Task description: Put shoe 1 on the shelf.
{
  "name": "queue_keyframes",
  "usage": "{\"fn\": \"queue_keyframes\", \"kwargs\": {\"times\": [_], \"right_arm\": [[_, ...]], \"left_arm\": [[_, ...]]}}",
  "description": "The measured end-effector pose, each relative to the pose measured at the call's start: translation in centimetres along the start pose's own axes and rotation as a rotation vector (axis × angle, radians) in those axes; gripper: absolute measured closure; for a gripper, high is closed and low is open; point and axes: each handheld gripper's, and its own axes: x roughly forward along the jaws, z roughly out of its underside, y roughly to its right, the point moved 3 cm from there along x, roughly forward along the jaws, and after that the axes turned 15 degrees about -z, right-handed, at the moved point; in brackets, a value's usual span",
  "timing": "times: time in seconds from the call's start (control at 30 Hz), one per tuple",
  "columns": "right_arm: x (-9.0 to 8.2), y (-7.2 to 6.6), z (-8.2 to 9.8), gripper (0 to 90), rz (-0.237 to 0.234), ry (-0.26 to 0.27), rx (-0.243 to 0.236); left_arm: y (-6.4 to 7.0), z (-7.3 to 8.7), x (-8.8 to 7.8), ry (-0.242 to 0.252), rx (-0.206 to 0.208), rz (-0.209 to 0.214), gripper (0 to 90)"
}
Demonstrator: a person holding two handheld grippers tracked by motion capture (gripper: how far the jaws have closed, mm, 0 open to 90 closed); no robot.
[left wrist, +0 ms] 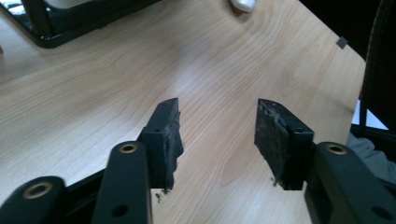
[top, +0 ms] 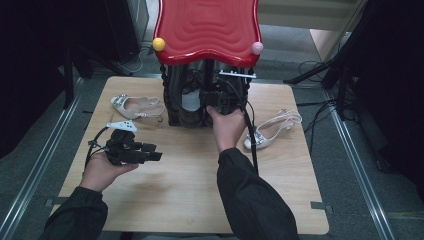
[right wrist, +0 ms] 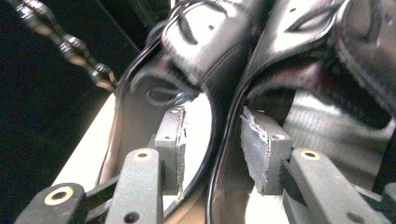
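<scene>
A black rack (top: 172, 95) with a wavy red top (top: 207, 27) stands at the back of the wooden table (top: 190, 190). Black shoes (right wrist: 261, 51) sit inside it. My right gripper (top: 219, 99) reaches into the rack; in the right gripper view its jaws (right wrist: 212, 112) stand apart, with the thin rim of a black shoe (right wrist: 224, 140) between them and a gap at the left pad. My left gripper (top: 156, 152) hovers over the table's left side and points right. It is open (left wrist: 217, 105), with only bare wood between the pads.
One white sandal (top: 135, 106) lies left of the rack, and another (top: 272, 130) lies to its right, its toe (left wrist: 243, 4) at the top of the left gripper view. Yellow (top: 159, 44) and pink (top: 257, 48) balls cap the red top's corners. Cables trail on the floor.
</scene>
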Motion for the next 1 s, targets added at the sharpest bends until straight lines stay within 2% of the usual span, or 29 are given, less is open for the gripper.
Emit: {"fn": "queue_keyframes", "kwargs": {"times": [0.13,0.2,0.27,0.3,0.37,0.4,0.63,0.73,0.8,1.0], "right_arm": [[-1.0,-0.4,0.5,58.7,-0.050,-0.023,-0.014],[-1.5,-0.6,0.6,56.4,-0.065,-0.036,-0.041],[-1.9,-0.9,0.7,52.0,-0.107,-0.068,-0.047],[-2.1,-1.0,0.9,49.5,-0.140,-0.105,-0.061],[-2.6,-1.3,1.2,47.3,-0.147,-0.135,-0.123],[-2.8,-1.4,1.3,47.2,-0.152,-0.144,-0.133],[-4.8,-1.8,2.1,44.4,-0.203,-0.169,-0.169],[-5.5,-2.0,2.5,42.8,-0.219,-0.176,-0.186],[-6.0,-2.1,3.0,42.1,-0.225,-0.193,-0.204],[-6.9,-2.0,4.4,41.7,-0.247,-0.211,-0.232]], "left_arm": [[0.4,-1.3,-0.4,0.004,-0.002,0.022,59.5],[0.5,-2.3,-0.8,0.015,0.019,0.027,62.9],[0.6,-3.4,-1.1,0.026,0.029,0.036,64.3],[0.6,-3.9,-1.3,0.033,0.032,0.041,65.1],[0.7,-5.3,-1.7,0.046,0.043,0.039,66.7],[0.8,-6.0,-1.9,0.045,0.056,0.033,67.6],[1.3,-10.0,-3.2,0.060,0.099,0.029,75.5],[1.5,-11.7,-3.5,0.061,0.103,0.068,78.4],[1.3,-12.7,-3.5,0.060,0.107,0.077,83.2],[1.6,-16.2,-4.1,0.068,0.152,0.040,88.2]]}}
